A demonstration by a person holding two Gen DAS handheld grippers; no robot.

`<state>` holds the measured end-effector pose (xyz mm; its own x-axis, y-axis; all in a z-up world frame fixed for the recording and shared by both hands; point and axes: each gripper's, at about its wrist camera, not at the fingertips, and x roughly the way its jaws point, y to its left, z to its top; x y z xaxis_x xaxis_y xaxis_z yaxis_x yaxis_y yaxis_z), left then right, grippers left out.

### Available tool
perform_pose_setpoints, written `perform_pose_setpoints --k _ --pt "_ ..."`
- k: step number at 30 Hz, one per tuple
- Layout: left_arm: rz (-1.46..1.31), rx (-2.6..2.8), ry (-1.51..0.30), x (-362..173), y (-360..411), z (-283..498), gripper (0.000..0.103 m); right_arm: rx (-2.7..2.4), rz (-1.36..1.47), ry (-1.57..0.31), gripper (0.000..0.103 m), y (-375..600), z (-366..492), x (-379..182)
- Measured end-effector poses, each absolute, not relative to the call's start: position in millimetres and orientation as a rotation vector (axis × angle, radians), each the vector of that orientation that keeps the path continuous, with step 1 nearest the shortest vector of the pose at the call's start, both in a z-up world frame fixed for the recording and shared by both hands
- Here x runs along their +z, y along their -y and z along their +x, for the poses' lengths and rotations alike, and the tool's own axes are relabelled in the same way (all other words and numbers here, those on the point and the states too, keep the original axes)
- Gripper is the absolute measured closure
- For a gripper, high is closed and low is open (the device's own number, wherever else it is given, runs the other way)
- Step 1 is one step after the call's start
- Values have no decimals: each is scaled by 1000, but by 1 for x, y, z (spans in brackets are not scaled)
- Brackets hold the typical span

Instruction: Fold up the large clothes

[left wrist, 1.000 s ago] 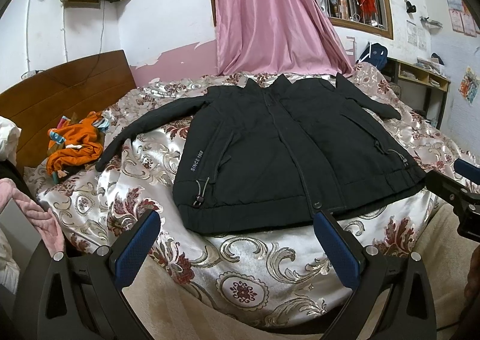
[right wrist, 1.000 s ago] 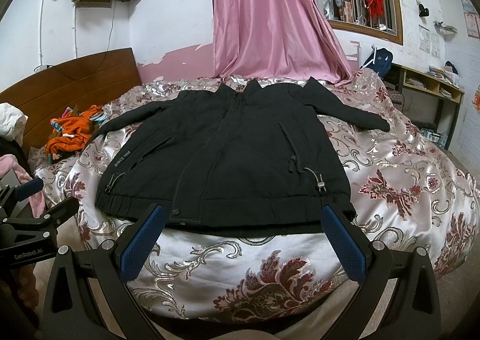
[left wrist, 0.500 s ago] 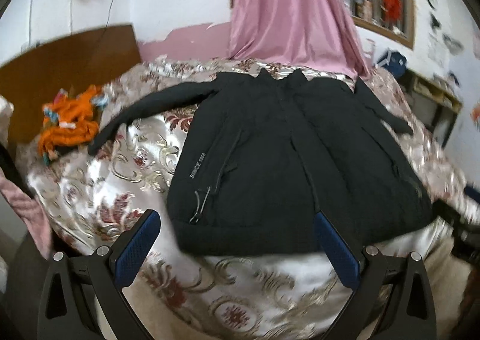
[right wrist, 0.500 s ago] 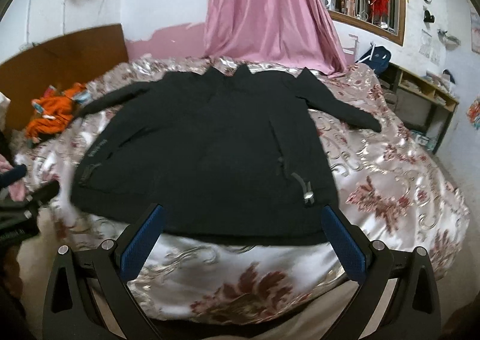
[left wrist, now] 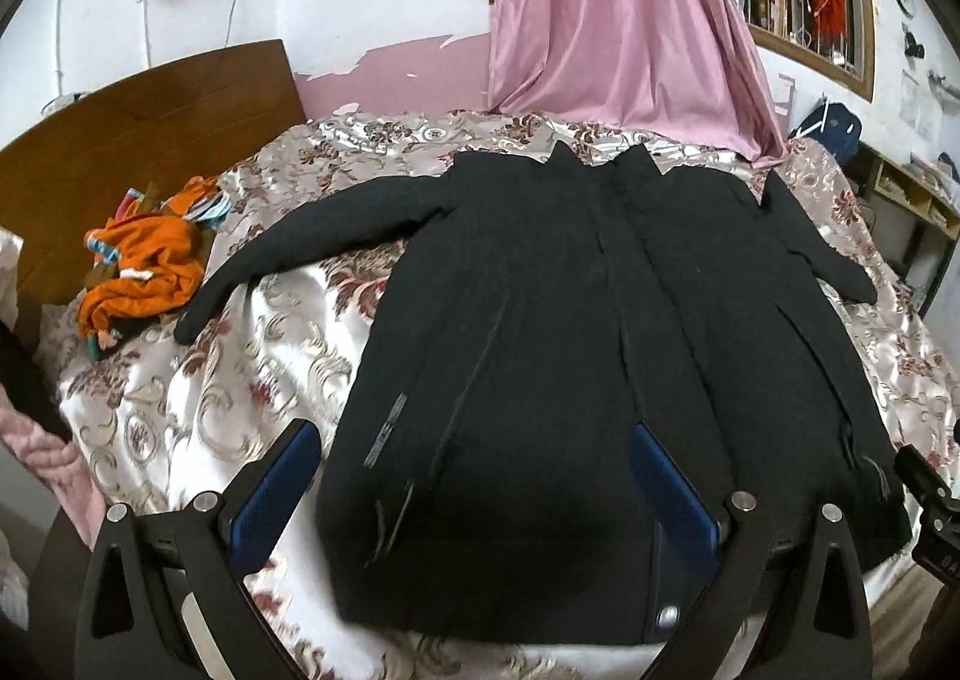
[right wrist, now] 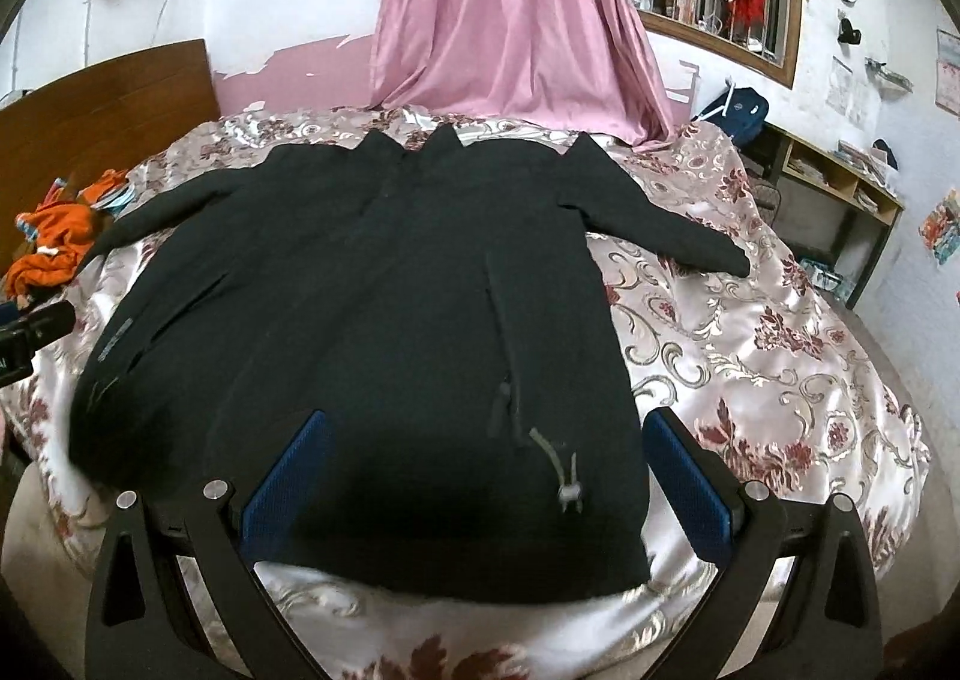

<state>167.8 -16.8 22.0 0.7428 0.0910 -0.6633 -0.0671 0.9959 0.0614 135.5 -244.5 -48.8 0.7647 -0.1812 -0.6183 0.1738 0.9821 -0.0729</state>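
Both my left tongs (left wrist: 474, 491) and right tongs (right wrist: 486, 470) gape released over the black jacket (left wrist: 600, 380) spread flat on the bed (right wrist: 750, 350); bulky yet soft, it is best pinched at its hem corners.

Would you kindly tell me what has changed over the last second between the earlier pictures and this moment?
Both tongs, left and right, have moved forward and down toward the hem of the black zip-front jacket, which now fills more of each view. Both are open and hold nothing. The jacket lies spread flat as before on the floral satin bedspread, and the orange garment has not moved.
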Motion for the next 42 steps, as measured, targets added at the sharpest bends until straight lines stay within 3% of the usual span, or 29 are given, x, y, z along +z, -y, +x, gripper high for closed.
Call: perform_pose_setpoints --k 17,23,29,35,42 --pt "177 -20 -782 -4 162 322 0 -302 -10 -725 1 341 263 -76" --pt "246 -88 -775 -14 227 378 0 -357 51 -623 1 410 319 -74" --pt "216 -155 -770 -23 275 432 0 -454 308 -531 1 512 379 -101" --pt "167 -175 -741 -28 313 478 0 -444 668 -572 1 601 424 -162" --pt "101 -184 -852 -64 325 511 0 -337 1033 -496 1 642 441 -224"
